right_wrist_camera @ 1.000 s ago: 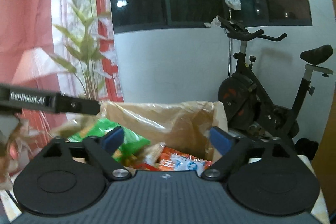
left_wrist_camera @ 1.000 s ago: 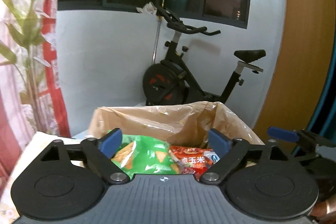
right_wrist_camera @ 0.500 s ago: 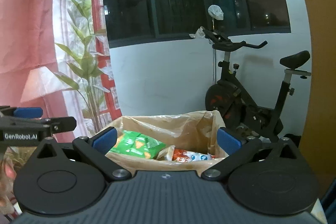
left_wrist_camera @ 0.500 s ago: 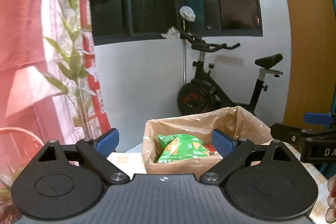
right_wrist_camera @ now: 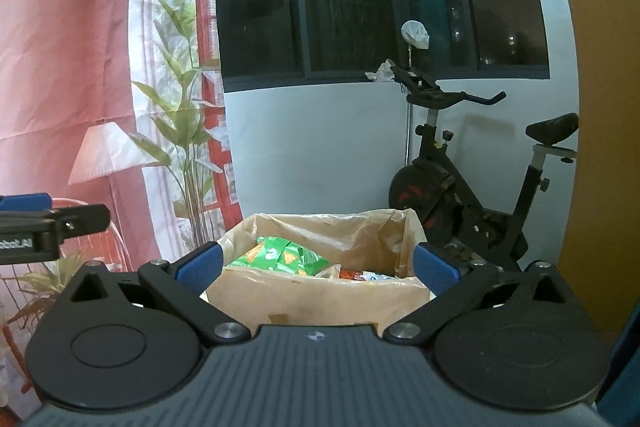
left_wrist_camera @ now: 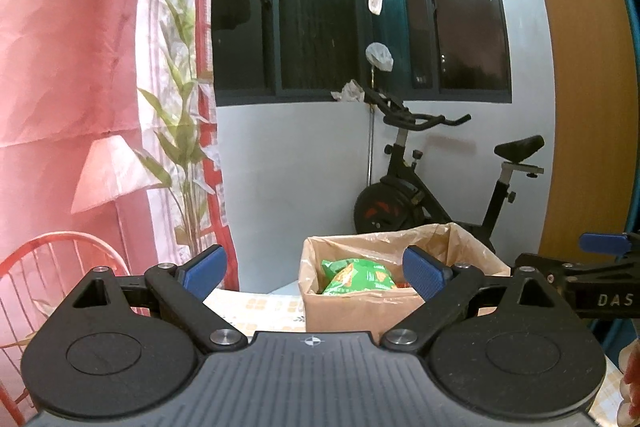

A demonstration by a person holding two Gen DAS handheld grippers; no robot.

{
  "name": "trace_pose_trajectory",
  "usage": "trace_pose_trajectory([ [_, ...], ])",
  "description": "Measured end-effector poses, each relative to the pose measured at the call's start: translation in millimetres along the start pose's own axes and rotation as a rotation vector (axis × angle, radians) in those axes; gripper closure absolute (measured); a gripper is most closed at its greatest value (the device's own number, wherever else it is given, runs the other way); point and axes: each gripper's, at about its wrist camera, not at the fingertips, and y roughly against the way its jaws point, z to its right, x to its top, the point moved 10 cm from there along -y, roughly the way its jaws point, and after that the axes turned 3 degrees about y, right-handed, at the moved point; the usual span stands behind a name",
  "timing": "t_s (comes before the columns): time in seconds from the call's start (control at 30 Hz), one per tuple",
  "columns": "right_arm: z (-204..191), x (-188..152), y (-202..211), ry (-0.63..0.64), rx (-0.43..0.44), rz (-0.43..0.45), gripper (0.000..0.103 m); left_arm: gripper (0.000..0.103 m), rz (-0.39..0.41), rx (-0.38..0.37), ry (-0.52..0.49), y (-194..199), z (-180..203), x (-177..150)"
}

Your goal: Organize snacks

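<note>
A cardboard box (left_wrist_camera: 360, 311) lined with a plastic bag stands on the table; it also shows in the right wrist view (right_wrist_camera: 320, 299). A green snack bag (left_wrist_camera: 354, 275) lies inside it, seen also in the right wrist view (right_wrist_camera: 280, 255), next to a red snack bag (right_wrist_camera: 356, 274). My left gripper (left_wrist_camera: 314, 273) is open and empty, back from the box and to its left. My right gripper (right_wrist_camera: 316, 267) is open and empty, just in front of the box. The right gripper shows at the right edge of the left wrist view (left_wrist_camera: 600, 267).
An exercise bike (left_wrist_camera: 432, 187) stands behind the table by the white wall. A red wire chair (left_wrist_camera: 52, 267) is at the left. The tablecloth (left_wrist_camera: 260, 307) is patterned. A wooden panel (left_wrist_camera: 588, 107) is at the right.
Both grippers have pulled back and up from the box, so it looks smaller and farther. They stay open and empty. The snacks remain in the box.
</note>
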Motion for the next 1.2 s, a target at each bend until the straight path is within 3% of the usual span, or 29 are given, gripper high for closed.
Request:
trace_pose_trajectory([
  [1.2, -3.9, 0.4, 9.1, -0.008, 0.015, 0.008, 0.0, 0.007, 0.0, 0.027, 0.021, 7.7, -7.7, -0.9],
])
